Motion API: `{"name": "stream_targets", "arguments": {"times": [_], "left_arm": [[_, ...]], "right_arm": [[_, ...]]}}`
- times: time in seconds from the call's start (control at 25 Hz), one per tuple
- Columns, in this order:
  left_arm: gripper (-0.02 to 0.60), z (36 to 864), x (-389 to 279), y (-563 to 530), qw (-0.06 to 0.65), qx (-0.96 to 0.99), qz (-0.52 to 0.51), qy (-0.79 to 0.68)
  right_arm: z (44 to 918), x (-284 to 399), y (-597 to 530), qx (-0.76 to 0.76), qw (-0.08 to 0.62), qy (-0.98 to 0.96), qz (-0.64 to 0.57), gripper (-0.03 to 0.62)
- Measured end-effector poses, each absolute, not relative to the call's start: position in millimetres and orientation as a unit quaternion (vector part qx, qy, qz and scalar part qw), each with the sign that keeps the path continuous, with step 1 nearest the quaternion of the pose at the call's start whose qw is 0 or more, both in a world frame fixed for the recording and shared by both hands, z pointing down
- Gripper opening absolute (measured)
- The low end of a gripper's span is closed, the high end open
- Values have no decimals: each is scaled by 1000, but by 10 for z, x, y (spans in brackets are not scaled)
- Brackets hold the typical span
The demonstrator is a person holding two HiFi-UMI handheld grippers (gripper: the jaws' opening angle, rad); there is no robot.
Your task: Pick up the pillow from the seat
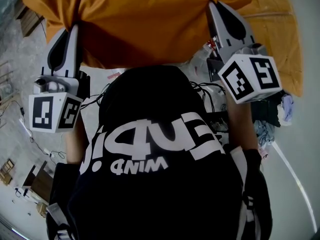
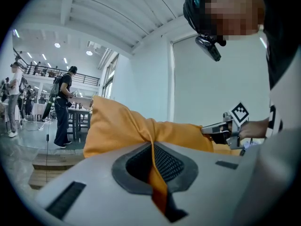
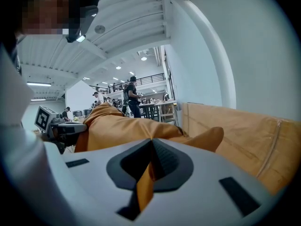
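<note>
Nearest the head camera is the person's black shirt [image 1: 160, 174] with white print; past it each forearm ends at a marker cube, one at the left [image 1: 52, 113] and one at the right [image 1: 250, 76]; from these cubes the two tools reach forward, well apart; the left gripper [image 1: 75, 28] is pressed together on a fold of the orange pillow [image 1: 145, 19], and its own view shows the jaws [image 2: 153, 161] closed with a strip of orange cloth pinched between the dark ribbed pads; the right gripper [image 1: 213, 5] is likewise clamped on the pillow's other end, with a thin orange fold nipped between its jaws [image 3: 148, 168]; the pillow [image 2: 122, 126] spans the gap between the two grippers in front of the person's chest, its cloth gathered into creases at each pinch; its corner sticks out past the right jaws; just beyond its right end is a second orange cushion [image 3: 244, 131] with a seam along it, and whether the two touch cannot be told; below lies a pale floor [image 1: 15, 84] with cables [image 1: 25, 129]; farther off, in the left gripper view, stand a white wall [image 2: 141, 79], tables [image 2: 77, 117] and people [image 2: 63, 107] under ceiling lights.
</note>
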State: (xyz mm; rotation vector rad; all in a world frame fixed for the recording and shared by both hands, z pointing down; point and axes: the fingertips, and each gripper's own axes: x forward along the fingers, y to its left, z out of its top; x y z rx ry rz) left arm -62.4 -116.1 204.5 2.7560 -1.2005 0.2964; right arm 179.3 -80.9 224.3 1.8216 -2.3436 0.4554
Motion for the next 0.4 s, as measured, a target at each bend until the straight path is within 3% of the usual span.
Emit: {"name": "stream_targets", "arguments": {"times": [0.4], "left_arm": [[12, 2117, -615, -1161, 67, 911, 101, -395]], "right_arm": [[2319, 1804, -796, 605, 68, -777, 158, 28]]}}
